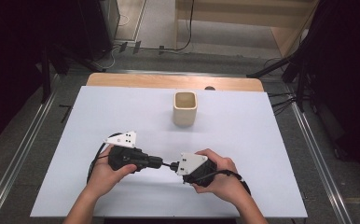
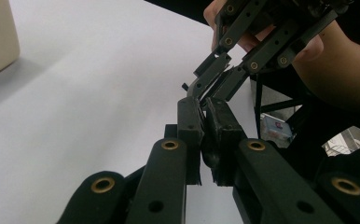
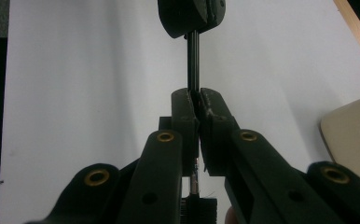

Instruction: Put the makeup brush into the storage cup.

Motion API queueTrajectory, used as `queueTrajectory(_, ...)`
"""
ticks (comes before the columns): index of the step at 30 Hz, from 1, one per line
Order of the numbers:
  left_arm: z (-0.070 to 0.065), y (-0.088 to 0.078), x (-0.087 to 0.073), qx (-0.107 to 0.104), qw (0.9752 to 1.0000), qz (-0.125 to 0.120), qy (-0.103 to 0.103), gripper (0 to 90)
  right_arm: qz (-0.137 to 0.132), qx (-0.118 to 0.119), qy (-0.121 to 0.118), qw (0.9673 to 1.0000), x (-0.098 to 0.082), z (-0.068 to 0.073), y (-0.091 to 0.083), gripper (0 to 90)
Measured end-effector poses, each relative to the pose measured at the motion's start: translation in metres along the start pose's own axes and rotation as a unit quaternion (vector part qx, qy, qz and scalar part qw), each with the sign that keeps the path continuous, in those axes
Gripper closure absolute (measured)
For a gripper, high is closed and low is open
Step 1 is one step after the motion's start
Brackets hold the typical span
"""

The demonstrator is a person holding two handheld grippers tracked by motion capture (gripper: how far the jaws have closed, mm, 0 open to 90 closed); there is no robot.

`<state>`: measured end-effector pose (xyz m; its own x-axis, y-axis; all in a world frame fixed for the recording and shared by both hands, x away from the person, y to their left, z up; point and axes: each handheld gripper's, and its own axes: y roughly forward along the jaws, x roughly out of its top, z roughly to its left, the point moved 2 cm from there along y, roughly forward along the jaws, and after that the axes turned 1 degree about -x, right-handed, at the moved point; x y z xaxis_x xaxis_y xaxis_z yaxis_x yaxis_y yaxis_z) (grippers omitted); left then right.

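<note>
My white table (image 1: 99, 186) is under both tongs, and a tan cup (image 1: 185, 108) stands upright on it, well past them with nothing in between. My left tongs (image 1: 162, 163) and right tongs (image 1: 174, 165) point tip to tip. Both are squeezed tight on one thin black rod (image 3: 193, 60) between them.

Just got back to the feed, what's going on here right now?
A person holds the left hand-held gripper and the right hand-held gripper tip to tip near the front of the white table. Both are shut on a thin black rod spanning between them. A beige cup stands upright farther back, untouched.
</note>
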<state>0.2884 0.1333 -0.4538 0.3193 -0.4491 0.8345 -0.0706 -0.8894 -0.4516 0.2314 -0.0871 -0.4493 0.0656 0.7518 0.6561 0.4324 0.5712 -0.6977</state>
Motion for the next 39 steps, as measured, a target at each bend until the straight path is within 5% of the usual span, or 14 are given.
queueTrajectory(8,-0.001,-0.003,0.002,0.013,0.9998,-0.01,0.01,86.2,-0.019,-0.003,0.019,0.9996,-0.001,-0.002,0.0,82.9)
queueTrajectory(13,-0.001,-0.008,0.002,0.027,0.9994,-0.019,0.01,86.3,-0.064,-0.001,0.071,0.9955,-0.001,-0.006,-0.003,53.3)
queueTrajectory(16,0.0,-0.011,0.003,0.034,0.999,-0.025,0.011,86.3,-0.071,-0.025,0.108,0.9912,-0.002,-0.012,-0.004,37.4)
queueTrajectory(20,0.0,-0.015,0.003,0.046,0.9983,-0.036,0.008,86.3,-0.084,-0.051,0.17,0.9806,-0.003,-0.017,-0.006,14.8)
queueTrajectory(24,0.0,-0.019,0.004,0.062,0.9969,-0.048,0.01,86.4,-0.099,-0.079,0.225,0.966,-0.003,-0.017,-0.006,4.9)
queueTrajectory(26,0.001,-0.021,0.005,0.067,0.9961,-0.056,0.01,86.3,-0.102,-0.078,0.237,0.9629,-0.003,-0.016,-0.005,0.9)
queueTrajectory(30,0.001,-0.025,0.005,0.086,0.9938,-0.07,0.011,86.4,-0.113,-0.086,0.256,0.956,-0.001,-0.013,-0.003,0.0)
queueTrajectory(33,0.0,-0.029,0.006,0.1,0.9915,-0.082,0.012,86.4,-0.127,-0.095,0.276,0.9478,0.001,-0.011,-0.003,0.0)
queueTrajectory(39,-0.002,-0.035,0.008,0.14,0.9844,-0.106,0.016,86.4,-0.15,-0.106,0.306,0.9342,0.003,-0.007,-0.004,0.0)
